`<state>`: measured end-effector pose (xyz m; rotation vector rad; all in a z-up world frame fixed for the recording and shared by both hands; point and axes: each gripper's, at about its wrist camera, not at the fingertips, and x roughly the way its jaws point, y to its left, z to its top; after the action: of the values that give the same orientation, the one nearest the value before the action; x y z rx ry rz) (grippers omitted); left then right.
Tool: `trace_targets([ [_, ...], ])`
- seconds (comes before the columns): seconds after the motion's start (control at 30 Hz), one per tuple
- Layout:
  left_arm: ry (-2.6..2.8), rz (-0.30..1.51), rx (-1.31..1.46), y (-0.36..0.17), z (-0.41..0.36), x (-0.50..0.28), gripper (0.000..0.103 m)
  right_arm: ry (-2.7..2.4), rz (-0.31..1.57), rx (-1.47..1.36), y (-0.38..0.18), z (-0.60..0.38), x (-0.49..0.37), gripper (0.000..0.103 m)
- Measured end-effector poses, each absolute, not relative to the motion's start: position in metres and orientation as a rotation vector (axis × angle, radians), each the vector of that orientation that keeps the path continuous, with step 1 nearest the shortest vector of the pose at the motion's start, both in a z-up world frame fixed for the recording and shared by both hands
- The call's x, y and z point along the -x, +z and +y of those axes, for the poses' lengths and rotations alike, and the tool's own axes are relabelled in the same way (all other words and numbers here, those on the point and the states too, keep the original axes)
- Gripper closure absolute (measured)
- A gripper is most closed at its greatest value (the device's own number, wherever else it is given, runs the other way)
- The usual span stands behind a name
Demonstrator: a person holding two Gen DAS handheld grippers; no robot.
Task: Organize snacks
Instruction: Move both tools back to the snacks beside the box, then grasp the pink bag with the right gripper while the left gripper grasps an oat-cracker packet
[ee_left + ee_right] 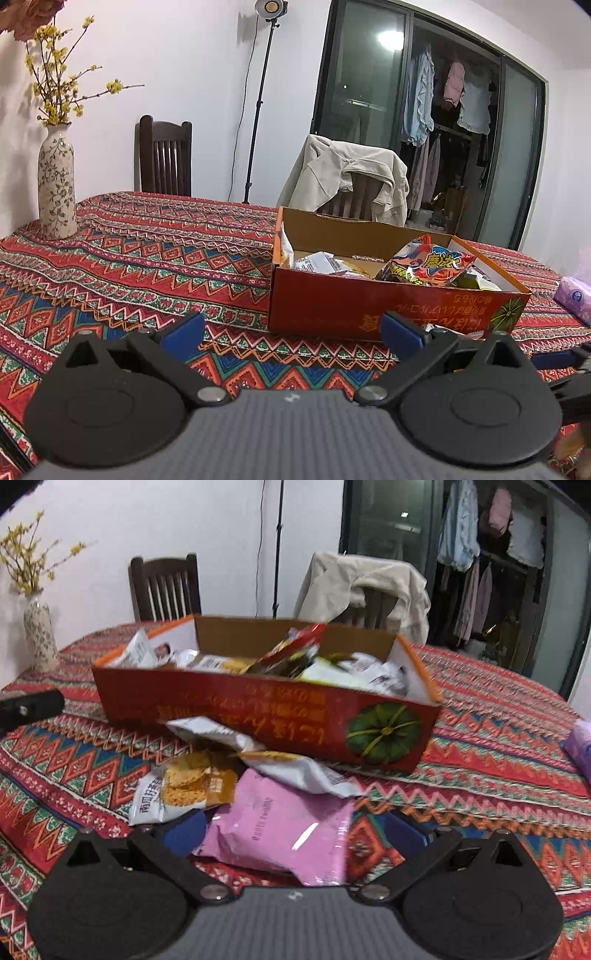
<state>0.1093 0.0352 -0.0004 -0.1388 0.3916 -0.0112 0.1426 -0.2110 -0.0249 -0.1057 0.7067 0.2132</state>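
A red cardboard box (369, 314) (258, 716) holds several snack packets, with a red and blue packet (428, 266) on top. My left gripper (291, 332) is open and empty, left of and in front of the box. My right gripper (295, 830) is open, its fingers on either side of a pink packet (284, 823) lying on the tablecloth in front of the box. A silver packet (266, 757) and a white and orange cracker packet (177, 790) lie beside the pink one.
A patterned red tablecloth (147, 266) covers the table. A floral vase (55, 184) with yellow flowers stands at the far left. A purple tissue pack (576, 295) lies at the right. Two chairs stand behind the table, one draped with a beige jacket (351, 177).
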Motion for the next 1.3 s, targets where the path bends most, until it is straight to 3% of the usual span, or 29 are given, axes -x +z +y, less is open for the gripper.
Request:
trace_targets([
  [0.33,-0.032,0.408,0.158,-0.002,0.037,-0.111,0.000,0.231,0.718,0.048,-0.038,-0.209,-0.151,0.003],
  [0.63,-0.023,0.420,0.166,-0.004,0.038,-0.113,0.000,0.223,0.681,0.038,-0.033,-0.219,-0.136,0.036],
  [1.3,-0.043,0.489,0.077,0.007,0.005,-0.117,0.000,0.126,0.506,-0.027,0.000,-0.289,-0.112,0.037],
])
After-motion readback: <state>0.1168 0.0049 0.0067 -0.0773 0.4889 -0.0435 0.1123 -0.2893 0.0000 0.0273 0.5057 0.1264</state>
